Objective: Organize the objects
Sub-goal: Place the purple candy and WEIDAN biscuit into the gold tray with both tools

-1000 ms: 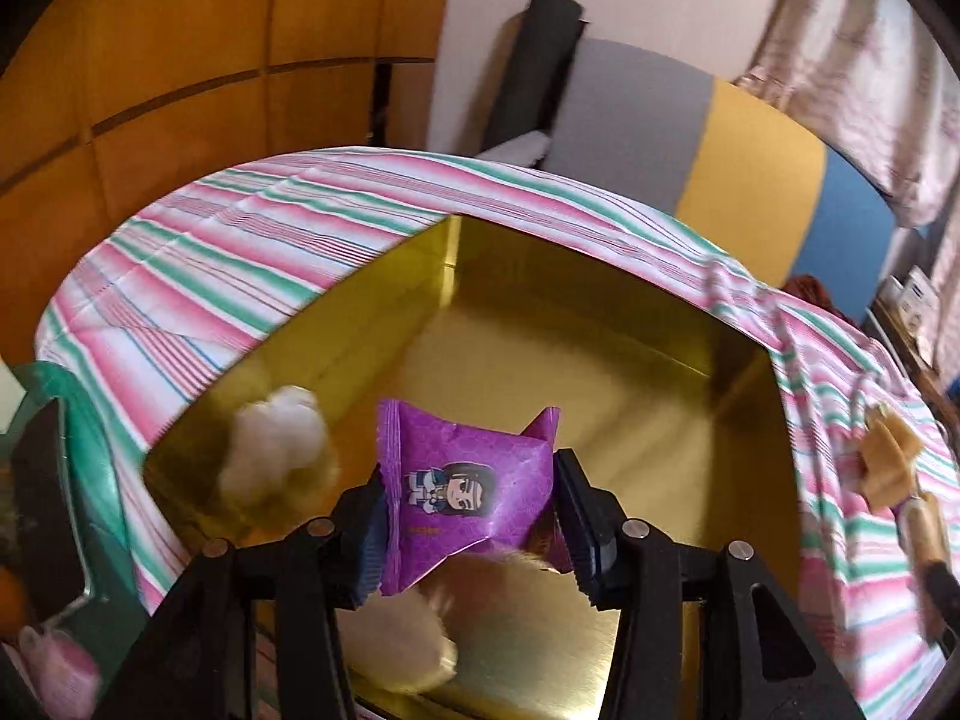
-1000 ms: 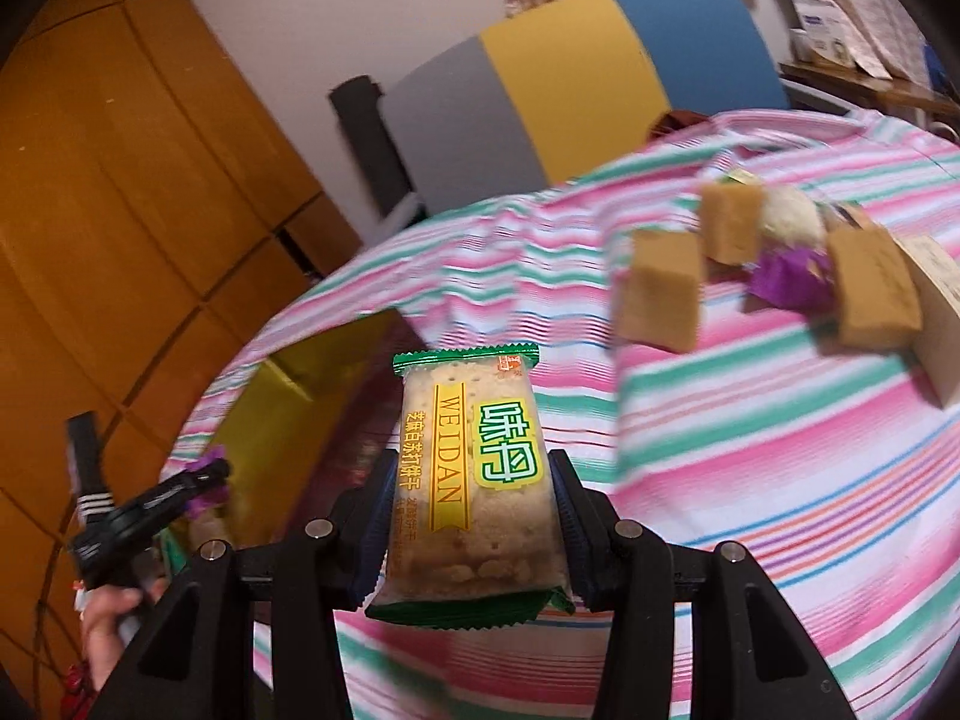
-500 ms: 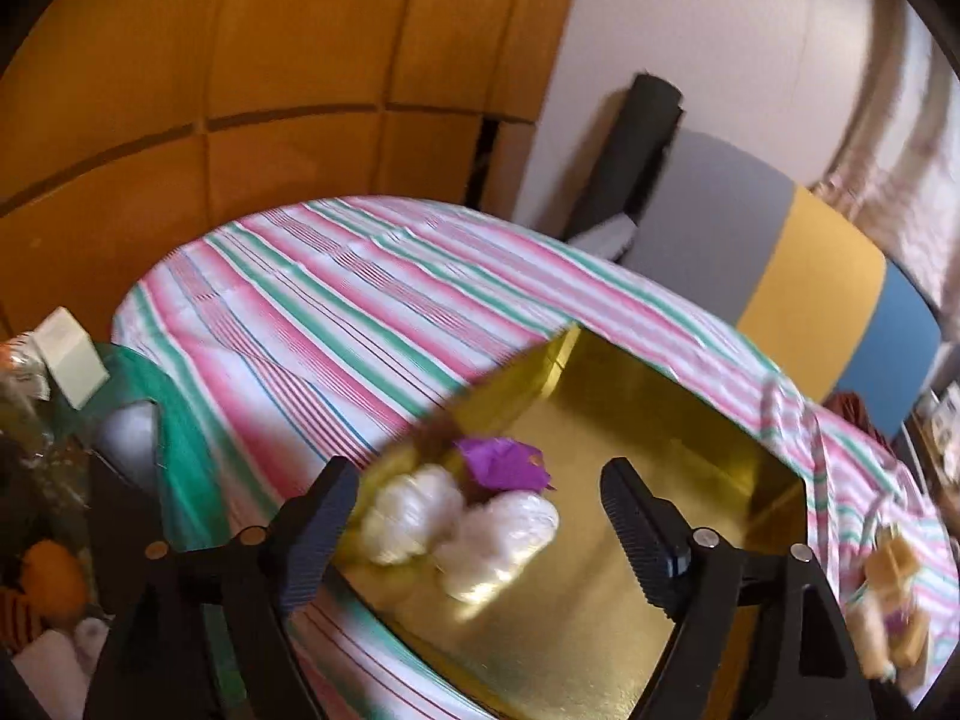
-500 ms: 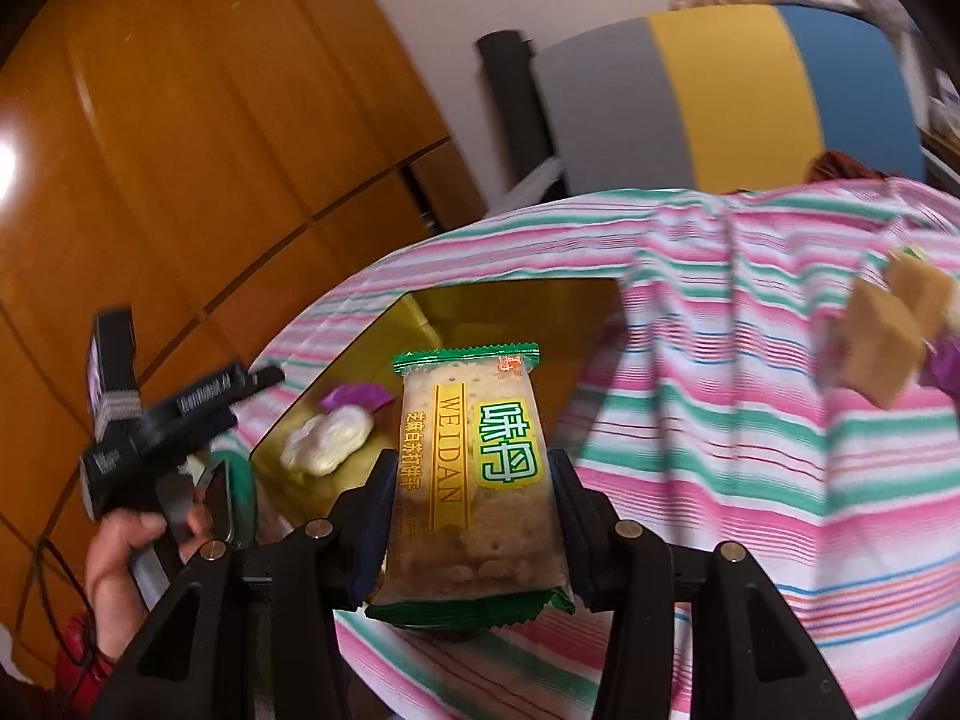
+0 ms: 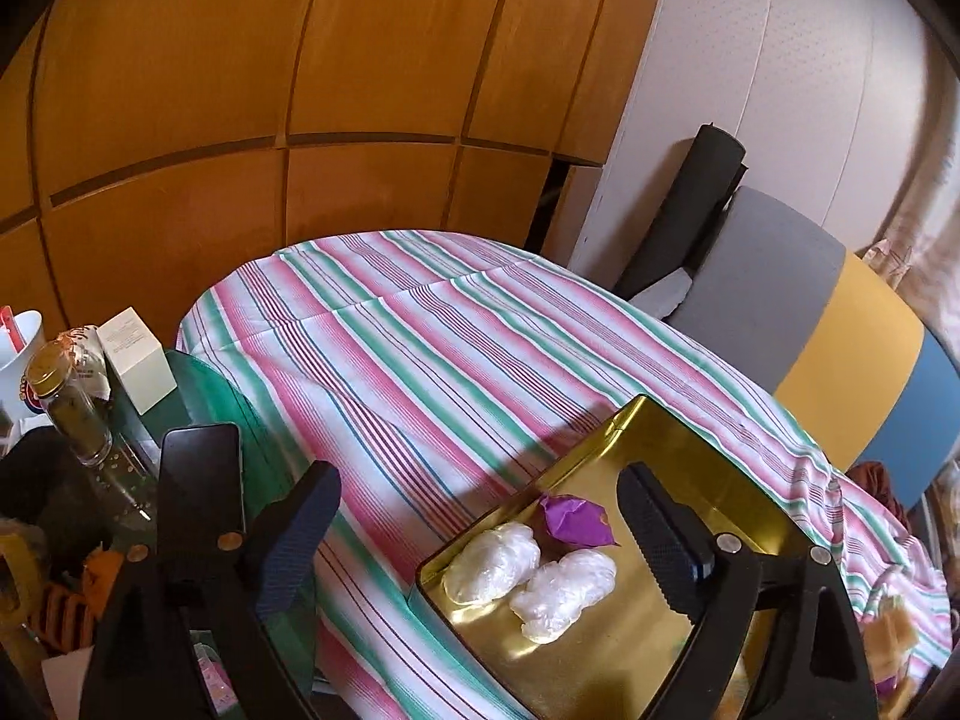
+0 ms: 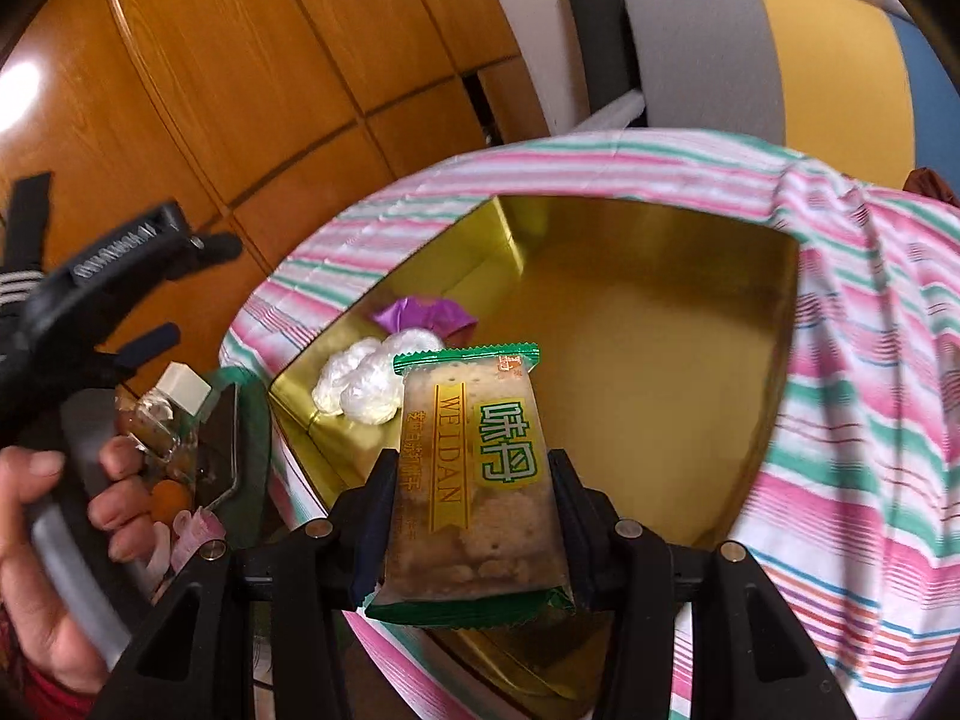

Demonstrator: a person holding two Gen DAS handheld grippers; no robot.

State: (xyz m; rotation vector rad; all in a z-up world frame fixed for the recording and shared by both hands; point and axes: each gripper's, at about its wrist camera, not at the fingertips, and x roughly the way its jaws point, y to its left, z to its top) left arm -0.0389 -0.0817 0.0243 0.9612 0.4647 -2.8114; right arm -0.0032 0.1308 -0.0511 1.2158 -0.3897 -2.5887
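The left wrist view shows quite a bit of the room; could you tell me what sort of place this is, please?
Probably a home living or dining room: a table under a striped tablecloth, wooden wall panelling, and household clutter such as a glass jar at the table's edge.

- "WEIDAN", in gold capitals running lengthwise down a gold band, on the clear cracker packet [image 6: 474, 480] clamped between the fingers of the right gripper [image 6: 474, 516].
- Two large Chinese characters, white with green outline on a yellow-green patch, on the same packet beside the gold band.
- A column of small orange Chinese characters along the packet's left edge, too small to read.
- Faint print on the white box [image 5: 135, 360], illegible.
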